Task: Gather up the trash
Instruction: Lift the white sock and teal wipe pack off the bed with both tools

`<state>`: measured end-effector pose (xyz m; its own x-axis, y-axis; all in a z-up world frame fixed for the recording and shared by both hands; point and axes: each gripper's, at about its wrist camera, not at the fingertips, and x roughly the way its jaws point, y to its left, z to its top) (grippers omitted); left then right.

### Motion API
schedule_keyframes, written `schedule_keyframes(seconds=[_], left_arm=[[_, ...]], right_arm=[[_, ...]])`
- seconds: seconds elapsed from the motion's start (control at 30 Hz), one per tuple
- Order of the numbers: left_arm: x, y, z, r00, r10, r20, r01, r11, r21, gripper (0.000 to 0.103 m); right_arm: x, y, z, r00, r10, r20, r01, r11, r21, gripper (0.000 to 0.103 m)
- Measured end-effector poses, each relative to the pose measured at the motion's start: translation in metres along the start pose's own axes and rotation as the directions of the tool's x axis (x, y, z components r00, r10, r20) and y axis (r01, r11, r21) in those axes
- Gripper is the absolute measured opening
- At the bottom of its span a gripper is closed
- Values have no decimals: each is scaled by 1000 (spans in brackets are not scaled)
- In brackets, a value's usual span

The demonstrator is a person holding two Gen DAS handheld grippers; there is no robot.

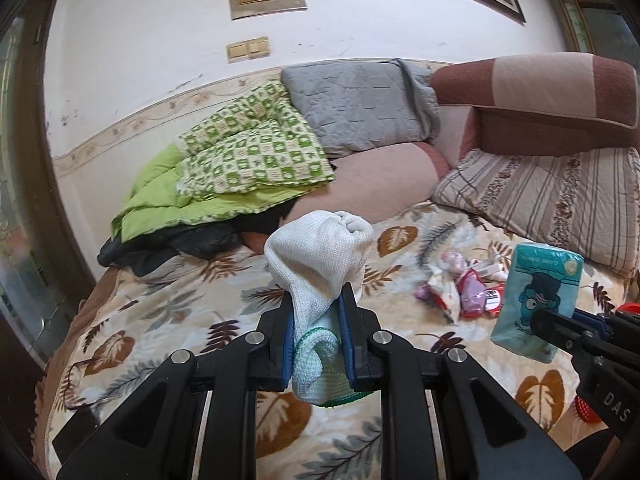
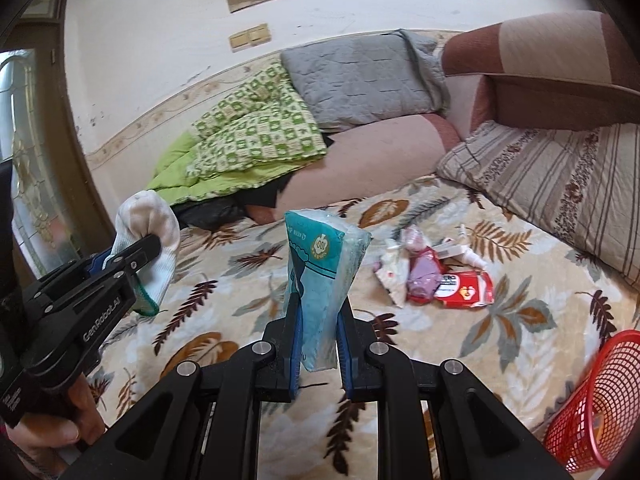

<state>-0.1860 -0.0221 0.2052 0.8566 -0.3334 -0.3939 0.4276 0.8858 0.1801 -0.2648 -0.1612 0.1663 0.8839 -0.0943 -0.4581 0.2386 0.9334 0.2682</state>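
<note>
Both hands are loaded right now. The left gripper (image 1: 318, 304) is clamped on a white sock (image 1: 320, 256), pinched around its middle so the toe bunches up above the fingers and the green-trimmed cuff hangs below. The right gripper (image 2: 318, 316) is squeezed on a teal tissue pack (image 2: 320, 276), held upright by its lower end, clear of the bed (image 2: 200, 280). My guess is these are being lifted out of the way. The actual trash, a wrapper pile (image 2: 424, 276) with a red carton (image 2: 464, 290), lies on the leaf-print blanket. The red basket (image 2: 596, 404) sits tipped at the bed's near right edge, probably the bin.
</note>
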Motion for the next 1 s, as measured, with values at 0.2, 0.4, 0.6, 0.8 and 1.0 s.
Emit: schedule_keyframes(seconds=[0.2,0.4,0.6,0.8,1.0], left_arm=[[-1,21,-1,1000,30,-3,-30,999,-28,18],[-1,36,-2,999,45,-5,-45,997,-56,18],[-2,54,-3,998,65,-6,-65,994,-90,18],[-4,73,-5,996,84,-5,-84,989,-123,18],[-6,90,-6,995,104,-3,-103,983,-155,18]], right_arm=[[1,13,0,1000,20,-5,-20,999,-29,17],[3,24,-1,999,32,-14,-33,998,-47,17],[6,35,0,999,42,-19,-44,996,-72,17],[8,49,0,998,54,-25,-56,994,-96,17],[8,63,2,998,66,-22,-68,990,-121,17]])
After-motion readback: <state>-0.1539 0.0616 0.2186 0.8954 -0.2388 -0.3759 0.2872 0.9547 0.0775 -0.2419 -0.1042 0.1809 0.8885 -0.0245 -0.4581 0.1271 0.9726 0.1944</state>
